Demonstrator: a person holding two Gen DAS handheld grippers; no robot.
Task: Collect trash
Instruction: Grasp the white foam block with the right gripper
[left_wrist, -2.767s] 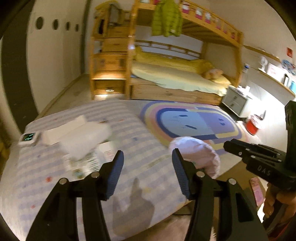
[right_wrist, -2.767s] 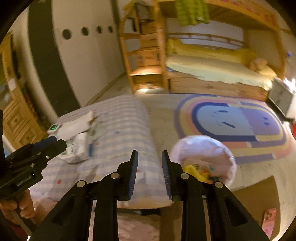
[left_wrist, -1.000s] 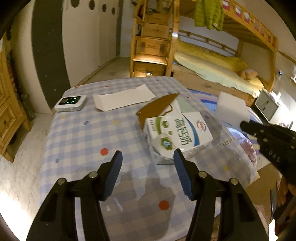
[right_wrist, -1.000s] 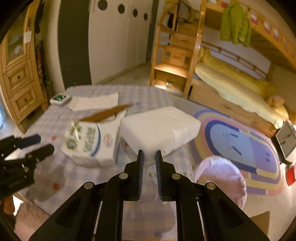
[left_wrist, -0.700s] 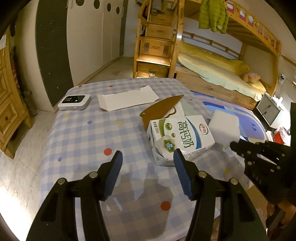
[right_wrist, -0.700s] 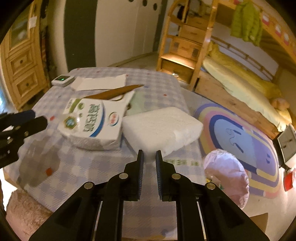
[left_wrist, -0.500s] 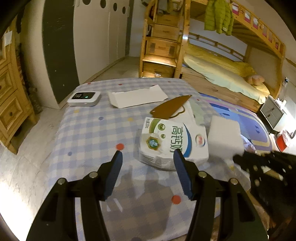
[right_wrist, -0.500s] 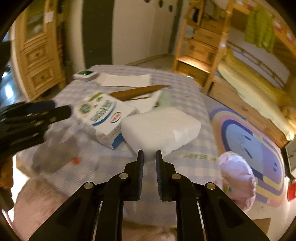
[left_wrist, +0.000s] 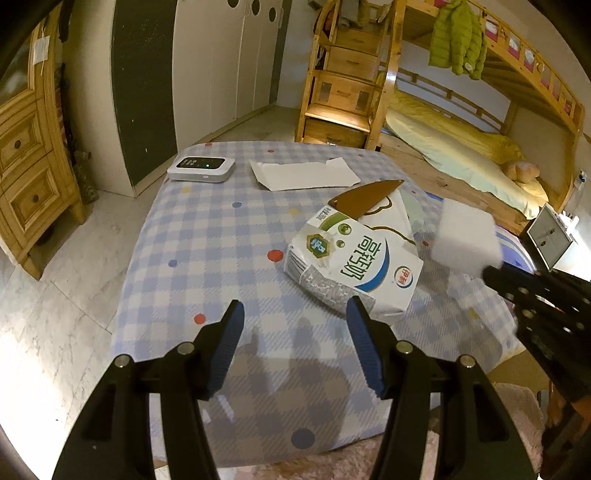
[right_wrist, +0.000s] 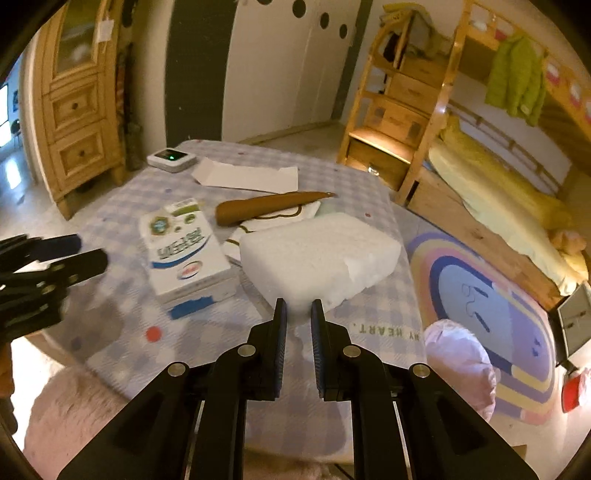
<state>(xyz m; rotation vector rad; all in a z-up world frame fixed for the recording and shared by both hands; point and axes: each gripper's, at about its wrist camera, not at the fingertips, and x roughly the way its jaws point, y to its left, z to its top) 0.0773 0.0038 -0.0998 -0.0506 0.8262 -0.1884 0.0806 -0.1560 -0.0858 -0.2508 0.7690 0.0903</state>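
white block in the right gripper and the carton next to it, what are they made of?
White block: looks like foam, likely polystyrene; matte, grainy surface with a crumbled broken edge. Milk carton: printed coated paperboard, slightly glossy, with creased folds and a silvery inner lining showing at its torn end in the left wrist view.

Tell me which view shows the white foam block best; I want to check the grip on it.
The right wrist view: the foam block fills the centre, its near corner pinched by the right hand-held gripper. The left wrist view shows it small near the right edge.
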